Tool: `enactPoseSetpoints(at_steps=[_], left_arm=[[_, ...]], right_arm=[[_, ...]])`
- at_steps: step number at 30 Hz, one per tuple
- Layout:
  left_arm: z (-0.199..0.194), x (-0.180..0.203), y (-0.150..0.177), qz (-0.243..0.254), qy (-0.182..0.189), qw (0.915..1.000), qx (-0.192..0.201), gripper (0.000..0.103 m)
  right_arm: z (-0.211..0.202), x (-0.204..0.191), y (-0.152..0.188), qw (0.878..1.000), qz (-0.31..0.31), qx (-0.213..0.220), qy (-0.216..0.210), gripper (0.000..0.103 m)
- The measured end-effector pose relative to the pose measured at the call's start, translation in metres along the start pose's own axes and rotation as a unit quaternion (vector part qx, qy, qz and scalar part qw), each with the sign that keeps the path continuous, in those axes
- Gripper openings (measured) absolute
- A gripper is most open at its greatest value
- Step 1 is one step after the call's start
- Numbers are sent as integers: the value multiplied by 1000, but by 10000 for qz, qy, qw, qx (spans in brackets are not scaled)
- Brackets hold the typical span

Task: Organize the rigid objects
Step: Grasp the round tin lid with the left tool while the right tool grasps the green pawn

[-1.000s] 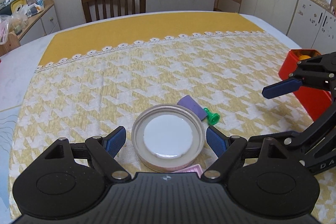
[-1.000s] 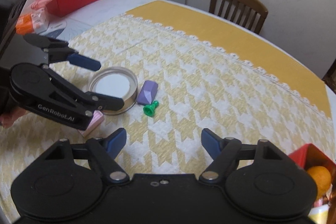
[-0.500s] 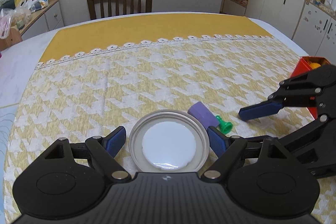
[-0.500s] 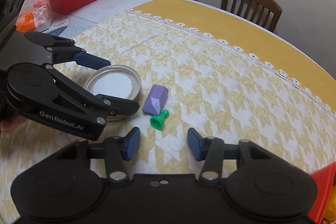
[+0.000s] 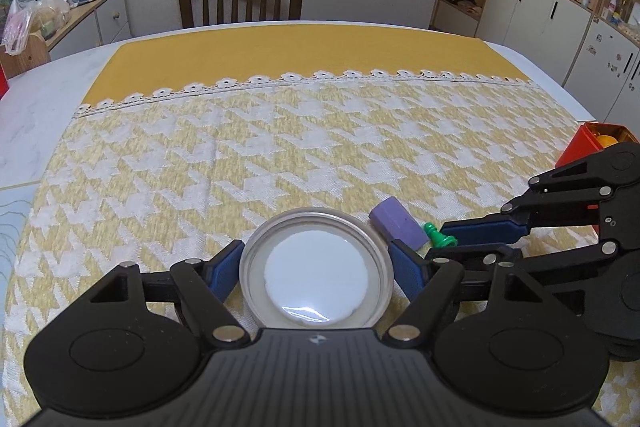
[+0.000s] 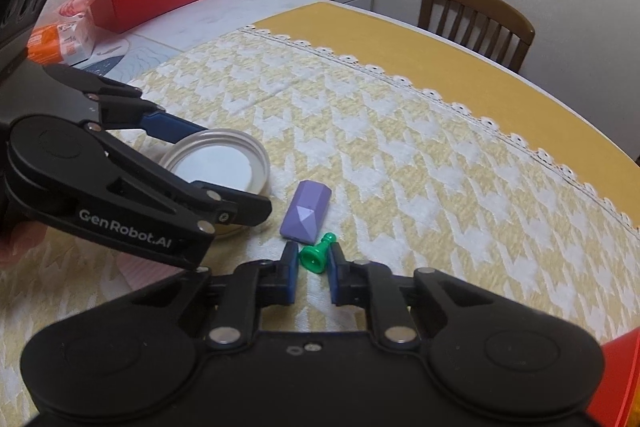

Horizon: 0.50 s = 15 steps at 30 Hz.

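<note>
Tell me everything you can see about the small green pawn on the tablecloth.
The green pawn is a small, glossy piece that looks like plastic, with a round knob head, thin neck and flared hollow base. It lies on its side on the yellow checked tablecloth, base toward the camera, beside the purple block. The right claw has just closed, its blue pads on either side of the base.

On the table I count one round jar lid [image 5: 316, 269], one purple block [image 6: 306, 215], one little green pawn [image 6: 317, 254], one red box [image 5: 592, 143] and two grippers.
</note>
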<state>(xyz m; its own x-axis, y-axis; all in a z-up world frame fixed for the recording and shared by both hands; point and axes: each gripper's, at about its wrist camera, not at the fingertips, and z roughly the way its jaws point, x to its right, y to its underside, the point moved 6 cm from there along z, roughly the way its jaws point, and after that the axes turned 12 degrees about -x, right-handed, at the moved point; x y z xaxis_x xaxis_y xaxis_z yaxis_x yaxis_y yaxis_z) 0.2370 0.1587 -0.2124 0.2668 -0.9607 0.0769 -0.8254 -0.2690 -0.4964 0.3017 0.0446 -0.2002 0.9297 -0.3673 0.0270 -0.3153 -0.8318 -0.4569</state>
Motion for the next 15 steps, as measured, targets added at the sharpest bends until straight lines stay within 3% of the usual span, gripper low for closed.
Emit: enactPoseSetpoints(at_steps=[15], left_arm=[[-26,7,-8,-154,-103,9998,-6,78]], right_arm=[[-37,9,15,9988,446,191,52,13]])
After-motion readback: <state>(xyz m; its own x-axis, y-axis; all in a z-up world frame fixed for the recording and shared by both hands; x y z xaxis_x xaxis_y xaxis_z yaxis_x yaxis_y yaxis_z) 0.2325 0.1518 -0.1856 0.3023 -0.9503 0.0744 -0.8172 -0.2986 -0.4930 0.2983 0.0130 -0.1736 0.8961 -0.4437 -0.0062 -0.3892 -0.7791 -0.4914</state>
